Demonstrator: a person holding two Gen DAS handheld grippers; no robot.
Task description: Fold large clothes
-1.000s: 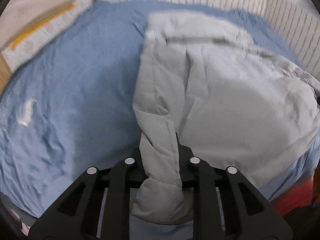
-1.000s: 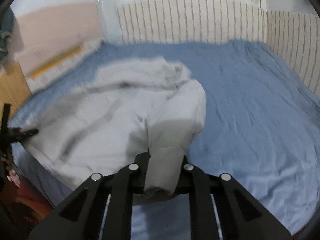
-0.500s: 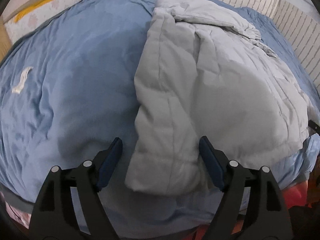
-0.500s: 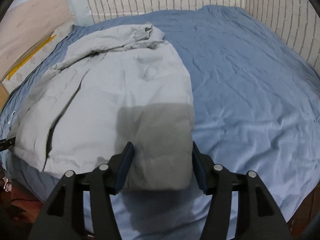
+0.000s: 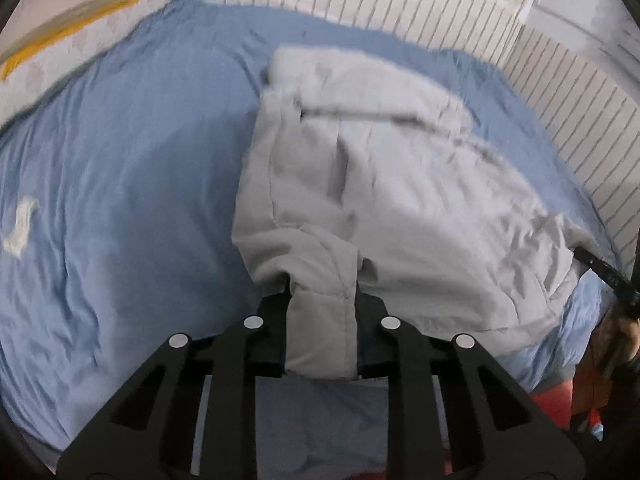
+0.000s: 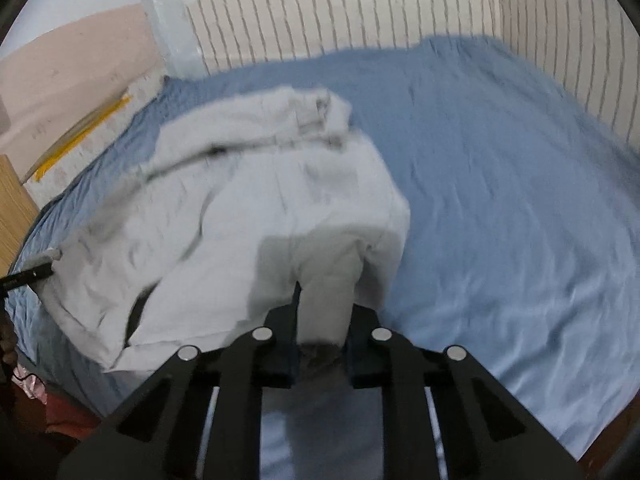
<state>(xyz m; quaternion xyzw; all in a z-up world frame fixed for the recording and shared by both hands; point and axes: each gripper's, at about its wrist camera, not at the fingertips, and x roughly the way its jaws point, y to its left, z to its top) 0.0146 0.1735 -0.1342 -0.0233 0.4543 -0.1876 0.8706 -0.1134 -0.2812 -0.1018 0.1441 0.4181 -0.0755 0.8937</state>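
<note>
A large light grey padded jacket (image 5: 400,184) lies on a blue bedsheet (image 5: 120,168). My left gripper (image 5: 322,300) is shut on the jacket's near left corner and lifts that fold off the bed. In the right wrist view the same jacket (image 6: 248,216) spreads to the left on the sheet (image 6: 500,200). My right gripper (image 6: 324,312) is shut on its near right corner, which bunches between the fingers. Each gripper's tip shows at the far edge of the other view.
A striped padded headboard (image 5: 400,8) runs along the far side and the right of the bed. A small white scrap (image 5: 20,228) lies on the sheet at the left. A wooden panel (image 6: 12,200) stands left of the bed. The floor near the bed edge is red (image 5: 560,396).
Half a second ago both grippers were open around the jacket's near corners lying flat. Now both have shut on those corners and lifted them.
</note>
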